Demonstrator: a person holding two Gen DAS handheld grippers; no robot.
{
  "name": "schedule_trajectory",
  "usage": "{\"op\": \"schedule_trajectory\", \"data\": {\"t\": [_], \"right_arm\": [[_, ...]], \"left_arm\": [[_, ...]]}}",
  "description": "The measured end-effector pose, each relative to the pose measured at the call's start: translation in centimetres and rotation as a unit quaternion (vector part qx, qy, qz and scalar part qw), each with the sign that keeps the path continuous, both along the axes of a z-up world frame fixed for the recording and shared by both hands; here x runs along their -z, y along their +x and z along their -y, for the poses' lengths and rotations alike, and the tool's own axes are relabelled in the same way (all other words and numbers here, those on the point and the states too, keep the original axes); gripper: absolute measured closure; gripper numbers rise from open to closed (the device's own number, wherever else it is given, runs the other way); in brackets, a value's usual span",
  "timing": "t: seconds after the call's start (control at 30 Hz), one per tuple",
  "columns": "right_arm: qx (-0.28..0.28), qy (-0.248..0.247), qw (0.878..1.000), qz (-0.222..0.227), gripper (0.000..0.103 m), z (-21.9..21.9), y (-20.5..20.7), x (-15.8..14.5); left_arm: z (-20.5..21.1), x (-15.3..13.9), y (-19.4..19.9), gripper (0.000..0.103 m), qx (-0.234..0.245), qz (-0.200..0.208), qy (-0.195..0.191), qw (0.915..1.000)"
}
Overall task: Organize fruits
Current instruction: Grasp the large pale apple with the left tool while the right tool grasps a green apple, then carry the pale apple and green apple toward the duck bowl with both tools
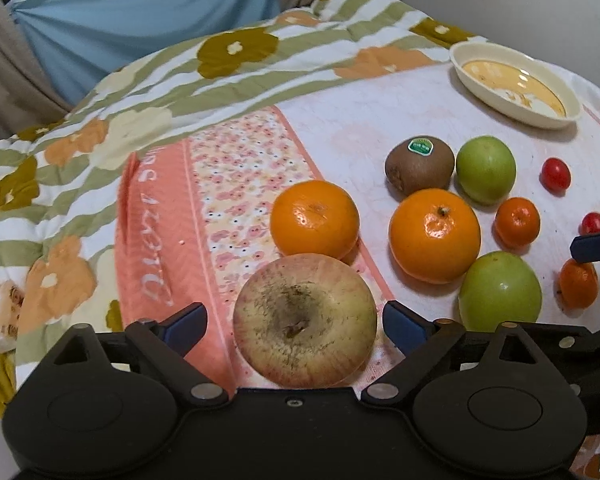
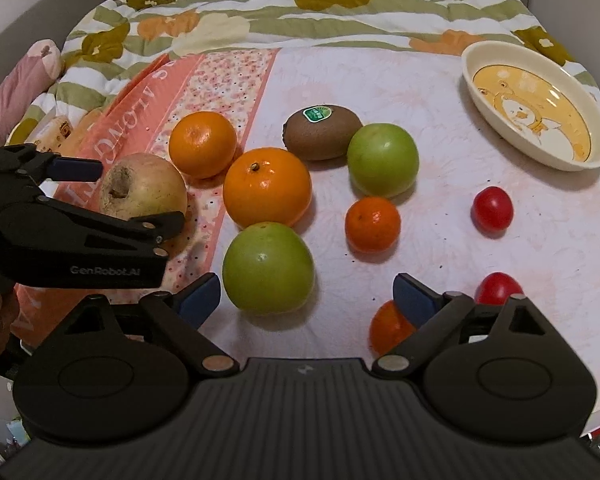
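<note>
Risk sits with the apple (image 1: 305, 320), lying near the bed's left edge between the spread fingers of the left hand-held gripper (image 1: 296, 322): closing off-centre could roll it. The right hand-held gripper (image 2: 306, 298) hangs spread, holding nothing.

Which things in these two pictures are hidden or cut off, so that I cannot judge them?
- Small orange, right wrist view: right gripper finger covers part.
- Pale apple, right wrist view: left gripper hides its near side.
- Kiwi sticker, both views: text too small.
- Pink object, right wrist view: unidentifiable.
</note>
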State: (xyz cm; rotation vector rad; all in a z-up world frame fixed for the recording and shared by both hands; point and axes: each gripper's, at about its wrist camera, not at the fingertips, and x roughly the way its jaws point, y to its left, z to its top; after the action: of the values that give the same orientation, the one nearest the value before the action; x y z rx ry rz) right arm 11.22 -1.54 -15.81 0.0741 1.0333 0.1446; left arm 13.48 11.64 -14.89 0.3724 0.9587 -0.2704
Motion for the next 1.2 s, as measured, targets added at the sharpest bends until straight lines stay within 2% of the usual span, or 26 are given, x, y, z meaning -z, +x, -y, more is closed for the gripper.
{"op": "schedule_trajectory", "data": {"t": [0.2,0.27,0.33,0.73,1.1,1.2], "right_arm": [[0.003,0.008,1.0,-0.008,0.001,-0.5,0.5,0.5],[0.001,0.008,1.0,-0.01,0.003,-0.7,0.6,0.6],[-0.001,0.006,1.0,-0.009,0.003,-0.9,0.6,0.6],[-0.003,0.01,1.0,-0.018,0.017,-1.3,1.3,1.4],[-0.024,0.002,1.0,-0.014,0.024,-1.9,1.6,1.6],[-0.038,0.004,0.999,-0.008,0.032,-2.1,1.7,1.6]], "left_arm": [[0.1,0.7,0.5,0.012,0.014,-0.008,0.002,0.9999],[0.0,0.8,0.5,0.015,0.017,-0.01,0.001,0.9998],[-0.3,0.9,0.6,0.023,0.019,-0.018,-0.015,0.9995],[-0.6,0.8,-0.1,0.023,0.017,-0.019,-0.02,0.9995],[-1.7,0.6,-1.1,0.023,-0.004,-0.027,-0.026,0.9993],[-2.0,0.6,-1.4,0.023,-0.01,-0.029,-0.03,0.9991]]}}
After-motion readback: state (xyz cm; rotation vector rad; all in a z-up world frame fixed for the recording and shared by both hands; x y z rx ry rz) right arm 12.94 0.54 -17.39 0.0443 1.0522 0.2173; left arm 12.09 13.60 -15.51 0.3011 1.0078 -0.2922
